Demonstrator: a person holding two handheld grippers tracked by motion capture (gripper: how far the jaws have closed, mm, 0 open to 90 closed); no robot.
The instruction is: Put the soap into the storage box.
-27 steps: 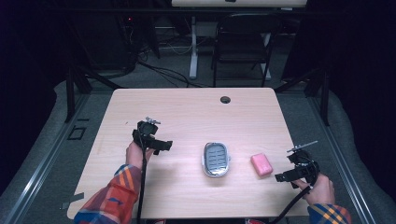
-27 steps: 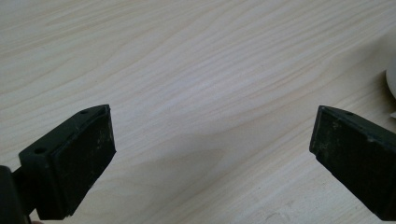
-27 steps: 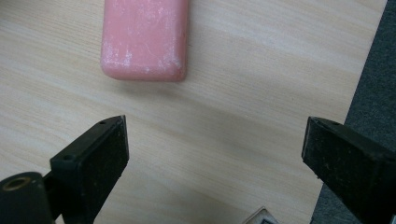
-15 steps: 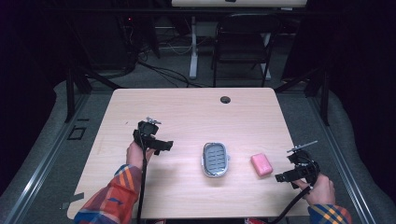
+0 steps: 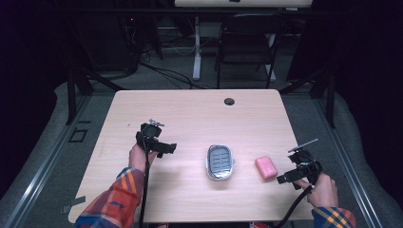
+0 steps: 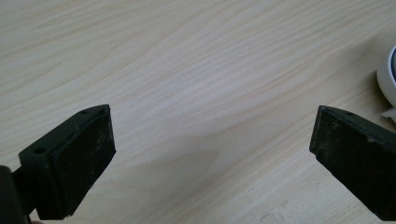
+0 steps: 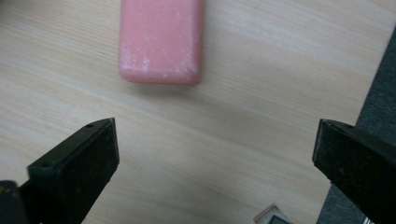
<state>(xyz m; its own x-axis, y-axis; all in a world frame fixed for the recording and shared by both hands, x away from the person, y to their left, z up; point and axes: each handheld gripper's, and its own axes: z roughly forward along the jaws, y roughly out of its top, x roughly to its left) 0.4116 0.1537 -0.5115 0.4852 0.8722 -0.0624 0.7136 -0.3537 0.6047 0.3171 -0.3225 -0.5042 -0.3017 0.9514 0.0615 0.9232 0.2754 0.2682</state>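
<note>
Centrally, toward the near right of the table (image 5: 190, 109), a pink soap bar (image 5: 266, 167) lies flat on bare wood, touched by nothing. Right gripper view: soap (image 7: 161, 39) sits ahead of the jaws, slightly left of the gap, pale scuffs on its top face. Right gripper (image 5: 285, 179) hovers just beside the soap on its right, near the table's right edge; jaws spread wide, nothing between them but wood (image 7: 215, 140). Grey floor shows past the right jaw.

Left of the soap, apart from it, stands a soap dish (image 5: 220, 162), oval, white rim, dark ribbed inside. Its white rim (image 6: 387, 77) just enters the left gripper view at the right edge.

Left gripper (image 5: 167, 148) is well apart from the soap, on the far side of the dish, over the table's left half; jaws spread, only tabletop between (image 6: 210, 140). Plaid sleeves enter from the near edge; a cable trails from each gripper. Small round hole (image 5: 229, 101) near the table's far edge
</note>
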